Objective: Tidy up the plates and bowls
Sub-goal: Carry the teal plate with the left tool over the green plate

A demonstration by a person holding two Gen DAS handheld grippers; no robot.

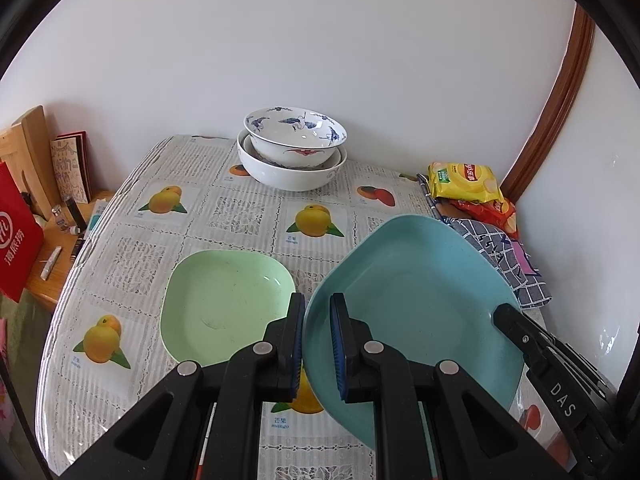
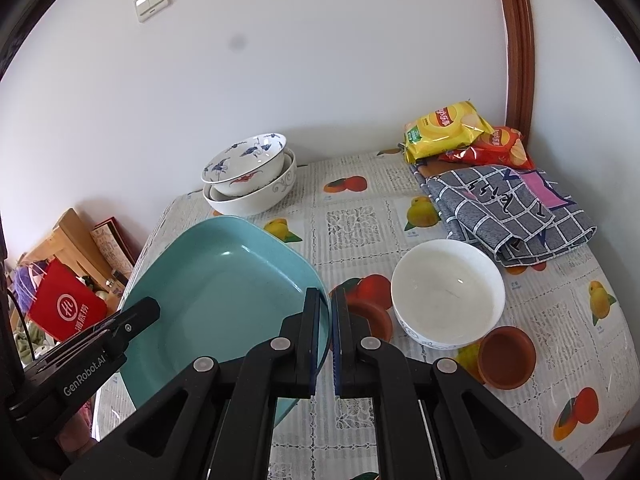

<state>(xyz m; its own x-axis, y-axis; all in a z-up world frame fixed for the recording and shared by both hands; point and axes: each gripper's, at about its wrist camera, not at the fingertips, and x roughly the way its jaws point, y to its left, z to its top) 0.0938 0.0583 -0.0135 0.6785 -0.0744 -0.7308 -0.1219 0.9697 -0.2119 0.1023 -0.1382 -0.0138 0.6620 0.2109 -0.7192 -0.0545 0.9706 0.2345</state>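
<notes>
Both grippers hold a blue square plate (image 1: 420, 296), tilted above the table. My left gripper (image 1: 318, 344) is shut on its left rim; my right gripper (image 2: 325, 340) is shut on its right rim (image 2: 324, 312). The plate also shows in the right wrist view (image 2: 224, 288). A green square plate (image 1: 224, 304) lies flat on the table just left of it. Two stacked porcelain bowls (image 1: 294, 148) stand at the far edge. A white bowl (image 2: 448, 292) sits right of my right gripper, with two small brown saucers (image 2: 506, 356) beside it.
Chip bags (image 2: 452, 128) and a folded checked cloth (image 2: 508, 208) lie at the back right. A fruit-print tablecloth (image 1: 132, 248) covers the table. A red bag (image 1: 16, 232) and wooden items stand off the table's left edge. A wall runs behind.
</notes>
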